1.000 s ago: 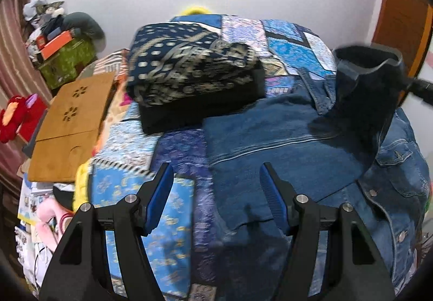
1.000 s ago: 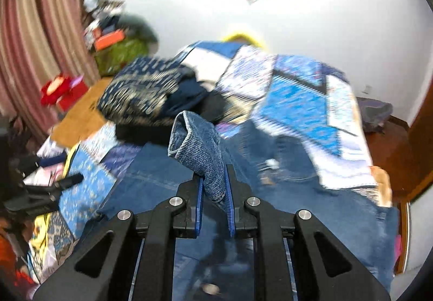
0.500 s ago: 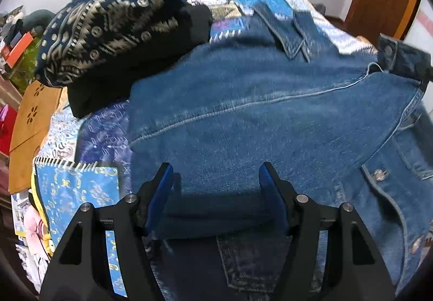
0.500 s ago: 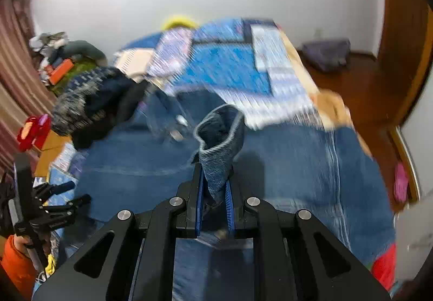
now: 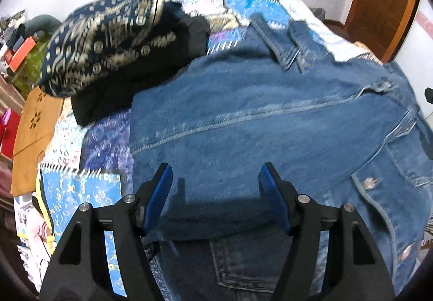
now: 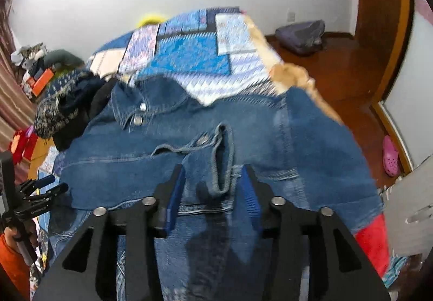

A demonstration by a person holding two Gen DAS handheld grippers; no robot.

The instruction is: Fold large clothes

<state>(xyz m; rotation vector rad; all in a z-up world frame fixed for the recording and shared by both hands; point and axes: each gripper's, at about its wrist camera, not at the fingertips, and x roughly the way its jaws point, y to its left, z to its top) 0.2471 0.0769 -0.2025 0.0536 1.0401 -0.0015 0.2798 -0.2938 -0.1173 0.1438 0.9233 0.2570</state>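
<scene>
Right wrist view: right gripper [image 6: 212, 184] fingers apart, sleeve cuff [image 6: 222, 160] lying loose between them, not pinched, resting on the denim jacket [image 6: 270, 144] spread across the bed quilt [image 6: 189, 55]. The sleeve runs crosswise over the jacket body towards the left side. Left gripper [image 5: 215, 190] also spread wide, holding nothing, hovering over the jacket's near hem with the collar [image 5: 281, 41] at the far end. Likely next fold starts at that hem, left gripper closer.

Bright, even room light; my hand-held gripper [image 5: 215, 187] throws a soft shadow onto the denim jacket [image 5: 270, 125] just beneath it. Motion blur smears the jacket, and both fisheye views bend and darken toward their corners.
</scene>
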